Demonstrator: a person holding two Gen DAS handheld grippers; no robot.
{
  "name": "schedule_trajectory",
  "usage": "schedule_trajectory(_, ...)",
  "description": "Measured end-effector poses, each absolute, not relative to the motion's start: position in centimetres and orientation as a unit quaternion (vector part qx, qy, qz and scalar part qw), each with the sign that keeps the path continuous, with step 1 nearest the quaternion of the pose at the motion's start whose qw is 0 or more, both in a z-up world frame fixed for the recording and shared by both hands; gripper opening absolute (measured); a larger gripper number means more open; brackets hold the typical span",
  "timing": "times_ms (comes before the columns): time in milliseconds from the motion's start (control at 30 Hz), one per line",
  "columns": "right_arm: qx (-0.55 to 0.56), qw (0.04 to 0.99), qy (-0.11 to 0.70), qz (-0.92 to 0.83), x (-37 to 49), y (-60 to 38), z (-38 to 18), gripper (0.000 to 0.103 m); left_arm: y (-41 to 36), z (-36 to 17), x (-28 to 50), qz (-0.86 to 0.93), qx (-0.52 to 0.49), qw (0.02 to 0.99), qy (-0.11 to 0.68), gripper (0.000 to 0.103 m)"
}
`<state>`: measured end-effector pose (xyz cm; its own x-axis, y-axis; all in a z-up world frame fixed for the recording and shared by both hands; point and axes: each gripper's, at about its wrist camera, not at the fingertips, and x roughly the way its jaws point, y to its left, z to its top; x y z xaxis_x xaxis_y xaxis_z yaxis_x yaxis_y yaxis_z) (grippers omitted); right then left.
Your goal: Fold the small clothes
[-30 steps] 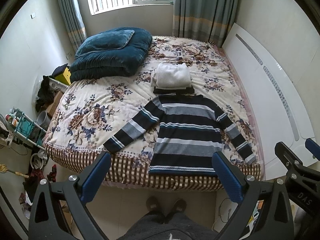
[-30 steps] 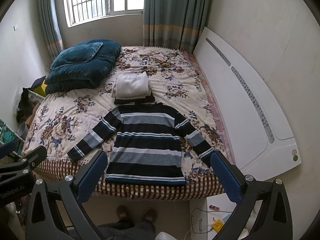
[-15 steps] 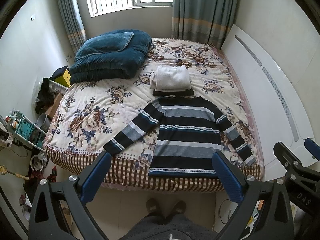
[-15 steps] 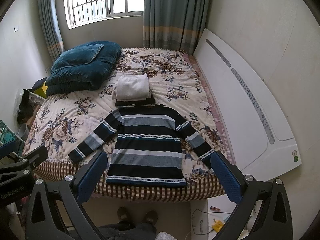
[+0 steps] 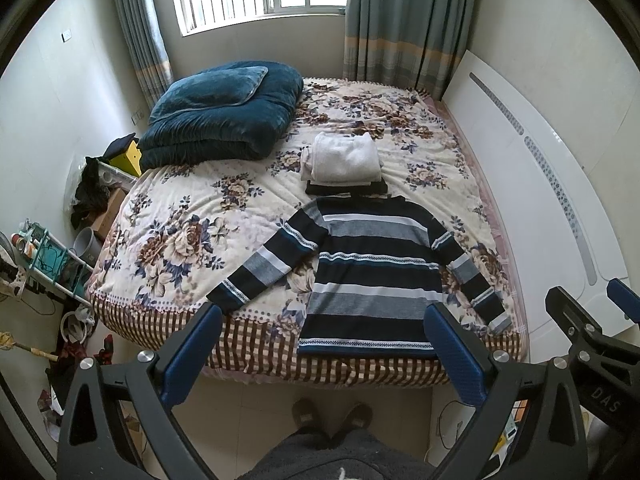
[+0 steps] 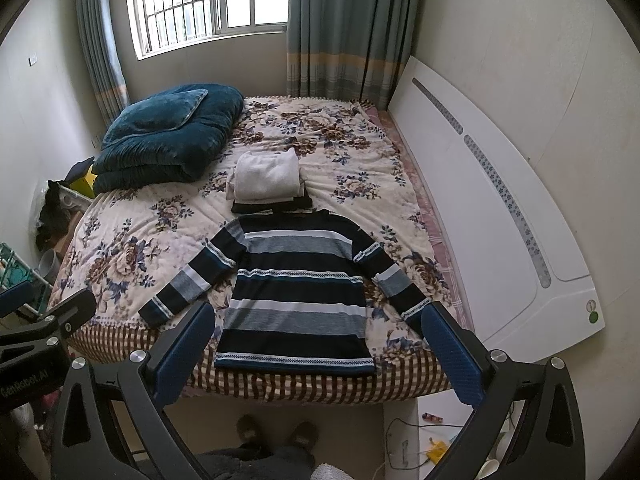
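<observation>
Two tools hang above the foot of a bed [image 5: 180, 240], both spread wide with nothing between their blue pads. Ahead of the left tool [image 5: 320, 344], a striped sweater [image 5: 372, 276] lies flat and face up on the floral cover, sleeves angled outward, its hem at the bed's near edge; seen from the right tool [image 6: 316, 344], the same sweater [image 6: 296, 292] sits straight ahead between the fingers. Just beyond its collar rests a stack of folded clothes [image 5: 344, 160], a white piece on top and a dark one underneath. Farther off to the left lies a folded blue quilt [image 5: 224, 116]. A crate-like shelf [image 5: 44, 256] left of the bed holds small items too blurred to name. The holder's slippered feet [image 5: 332, 416] show below, legs cut off by the frame.
</observation>
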<state>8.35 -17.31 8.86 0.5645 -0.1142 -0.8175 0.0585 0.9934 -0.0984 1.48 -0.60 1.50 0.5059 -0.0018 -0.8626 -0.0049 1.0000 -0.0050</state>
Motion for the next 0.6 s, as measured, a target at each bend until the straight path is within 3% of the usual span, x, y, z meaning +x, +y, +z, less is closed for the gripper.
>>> schedule_trajectory(600, -0.029, 0.885, 0.462, -0.048, 8.9, -17.4, 9.3, 0.103, -0.6, 1.5, 1.4, 0.000, -0.004, 0.869, 0.495, 0.103)
